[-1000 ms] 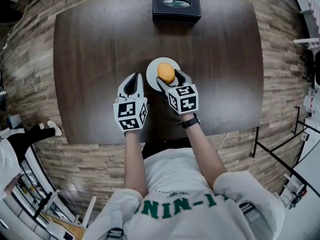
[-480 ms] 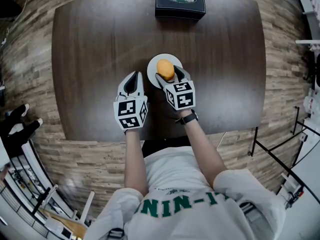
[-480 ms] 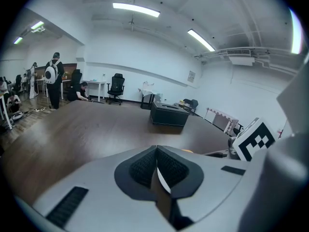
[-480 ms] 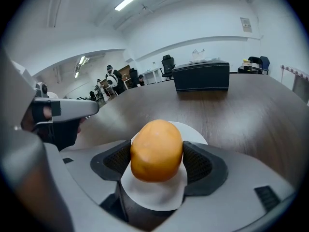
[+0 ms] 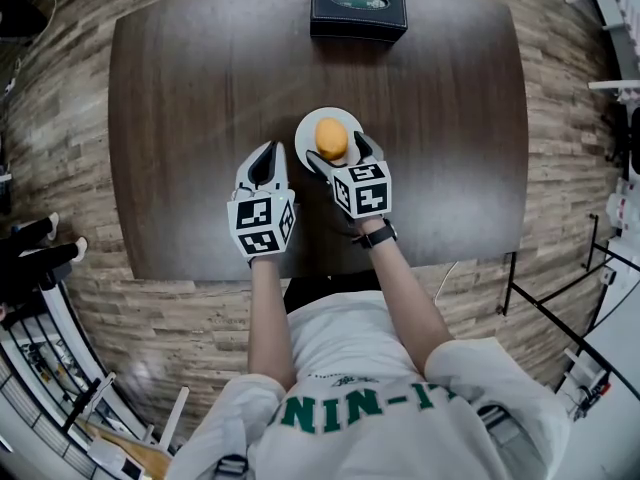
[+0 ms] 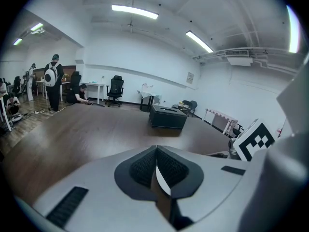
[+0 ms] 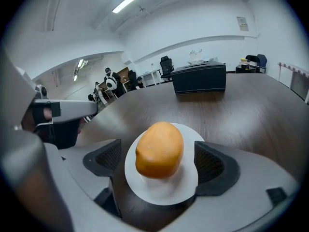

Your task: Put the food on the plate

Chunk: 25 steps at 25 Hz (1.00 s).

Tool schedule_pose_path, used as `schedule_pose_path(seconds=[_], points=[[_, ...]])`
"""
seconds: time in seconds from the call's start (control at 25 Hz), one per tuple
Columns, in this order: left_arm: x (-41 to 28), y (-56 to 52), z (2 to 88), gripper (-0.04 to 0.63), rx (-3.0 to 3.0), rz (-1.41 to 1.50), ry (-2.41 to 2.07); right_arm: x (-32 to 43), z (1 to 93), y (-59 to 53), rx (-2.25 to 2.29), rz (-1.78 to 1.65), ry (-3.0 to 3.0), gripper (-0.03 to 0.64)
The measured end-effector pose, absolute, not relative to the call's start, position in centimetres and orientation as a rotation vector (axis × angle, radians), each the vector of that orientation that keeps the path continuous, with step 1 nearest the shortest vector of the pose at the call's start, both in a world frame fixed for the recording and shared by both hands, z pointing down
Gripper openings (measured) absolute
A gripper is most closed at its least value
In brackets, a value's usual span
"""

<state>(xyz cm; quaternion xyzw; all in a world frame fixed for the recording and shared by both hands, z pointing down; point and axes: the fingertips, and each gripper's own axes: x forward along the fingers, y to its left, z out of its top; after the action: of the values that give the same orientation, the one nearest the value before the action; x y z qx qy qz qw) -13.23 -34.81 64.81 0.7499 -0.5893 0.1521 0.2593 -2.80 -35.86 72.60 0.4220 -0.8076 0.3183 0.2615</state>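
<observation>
Head view: the white plate (image 5: pixel 304 128) on the table (image 5: pixel 180 118) holds the orange food (image 5: pixel 331 138). A black box (image 5: pixel 358 10) stands well apart.

Left gripper view: the left gripper (image 6: pixel 156 151) has its jaws clenched together, with nothing between them.

Right gripper view: the right gripper (image 7: pixel 159 161) has just been opening its jaws. Its pads (image 7: pixel 208 163) flank the food without touching it.
</observation>
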Motion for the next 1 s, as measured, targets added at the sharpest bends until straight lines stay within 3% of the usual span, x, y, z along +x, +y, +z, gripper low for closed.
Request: schedule_pose_path(seconds=[0.16,0.52,1.0], points=[[-13.5,-34.3,63.7,0.014,2.049,0.413,-1.604,-2.3,71.0,-35.6,1.194,0.848,-2.198,0.465],[-14.2,-33.8,60.3,0.014,2.103,0.396,-1.636,-0.4,66.1,-35.0,1.288,0.766,-2.232,0.383],[-14.1,-31.2,52.3,0.014,2.227,0.370,-1.688,4.2,54.5,-33.0,1.535,0.600,-2.324,0.156]])
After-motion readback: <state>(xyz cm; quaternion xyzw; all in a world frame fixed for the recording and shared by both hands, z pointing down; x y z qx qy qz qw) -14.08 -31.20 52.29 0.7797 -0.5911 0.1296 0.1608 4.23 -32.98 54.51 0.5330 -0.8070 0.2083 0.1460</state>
